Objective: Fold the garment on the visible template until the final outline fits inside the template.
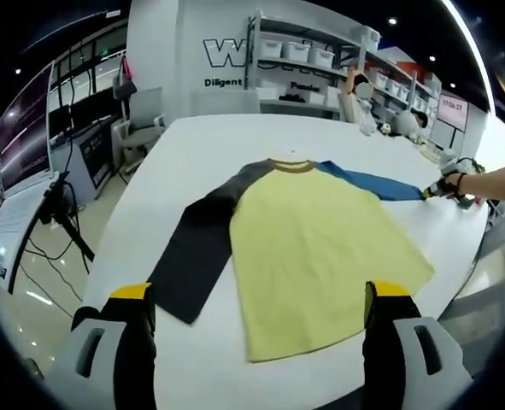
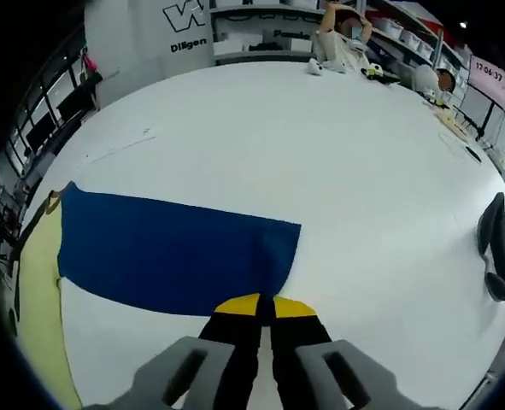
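Note:
A long-sleeved shirt lies flat on the white table (image 1: 192, 154), collar away from me. Its body (image 1: 308, 248) is yellow, one sleeve (image 1: 196, 248) is dark grey and the other sleeve (image 1: 376, 182) is blue. My left gripper (image 1: 261, 295) hovers open over the shirt's near hem, one jaw on each side of the body. In the right gripper view the blue sleeve (image 2: 175, 252) stretches out flat, with the yellow body (image 2: 38, 290) at the left. My right gripper (image 2: 265, 303) is shut on the sleeve's edge near the cuff. It also appears as the right gripper (image 1: 444, 188), held by a person's hand.
Shelves with white bins (image 1: 299, 51) stand behind the table's far end, where a person (image 2: 342, 43) sits. A grey chair (image 1: 141, 124) and cables are on the floor to the left. A dark curved object (image 2: 500, 248) lies near the table's right edge.

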Tool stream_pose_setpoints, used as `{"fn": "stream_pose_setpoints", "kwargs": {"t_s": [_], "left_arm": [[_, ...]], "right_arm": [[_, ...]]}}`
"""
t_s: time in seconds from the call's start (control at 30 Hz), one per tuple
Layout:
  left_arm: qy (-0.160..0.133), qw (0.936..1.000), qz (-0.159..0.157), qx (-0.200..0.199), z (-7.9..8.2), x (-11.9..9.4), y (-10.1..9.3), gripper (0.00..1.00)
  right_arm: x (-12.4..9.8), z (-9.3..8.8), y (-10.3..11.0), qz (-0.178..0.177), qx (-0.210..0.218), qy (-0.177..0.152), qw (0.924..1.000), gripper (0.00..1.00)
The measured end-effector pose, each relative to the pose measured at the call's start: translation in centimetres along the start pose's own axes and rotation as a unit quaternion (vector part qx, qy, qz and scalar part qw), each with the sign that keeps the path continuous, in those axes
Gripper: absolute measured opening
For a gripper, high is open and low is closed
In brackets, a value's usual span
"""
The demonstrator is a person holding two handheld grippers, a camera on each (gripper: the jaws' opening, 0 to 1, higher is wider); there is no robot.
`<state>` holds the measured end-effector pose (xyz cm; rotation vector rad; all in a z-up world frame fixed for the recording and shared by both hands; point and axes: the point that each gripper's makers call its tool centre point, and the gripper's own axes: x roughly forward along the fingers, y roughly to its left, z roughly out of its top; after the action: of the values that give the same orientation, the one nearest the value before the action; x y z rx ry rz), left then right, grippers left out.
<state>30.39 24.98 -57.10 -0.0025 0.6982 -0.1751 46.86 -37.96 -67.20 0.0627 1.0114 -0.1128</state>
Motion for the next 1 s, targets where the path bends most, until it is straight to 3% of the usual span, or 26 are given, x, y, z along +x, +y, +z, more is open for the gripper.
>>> {"fn": "stream_pose_setpoints", "kwargs": {"t_s": [0.13,0.63,0.87,0.9,1.0], "left_arm": [[0.002,1.0000,-0.004,0.004,-0.1,-0.1,0.0,0.99],[0.011,0.9995,-0.027,0.014,-0.5,-0.1,-0.3,0.99],[0.010,0.9993,-0.031,0.016,-0.2,-0.3,-0.4,0.99],[0.010,0.9993,-0.031,0.018,-0.2,-0.3,-0.3,0.99],[0.013,0.9993,-0.031,0.016,-0.2,-0.3,0.0,0.99]], "right_arm": [[-0.3,0.5,0.6,0.005,-0.015,-0.001,0.9999,0.00],[-3.3,7.0,6.2,0.062,-0.055,-0.071,0.9940,0.00],[-4.0,7.7,10.7,0.107,-0.059,-0.079,0.9893,0.00],[-4.2,7.9,12.4,0.129,-0.057,-0.079,0.9869,0.00],[-4.6,8.2,14.7,0.147,-0.071,-0.084,0.9831,0.00]]}}
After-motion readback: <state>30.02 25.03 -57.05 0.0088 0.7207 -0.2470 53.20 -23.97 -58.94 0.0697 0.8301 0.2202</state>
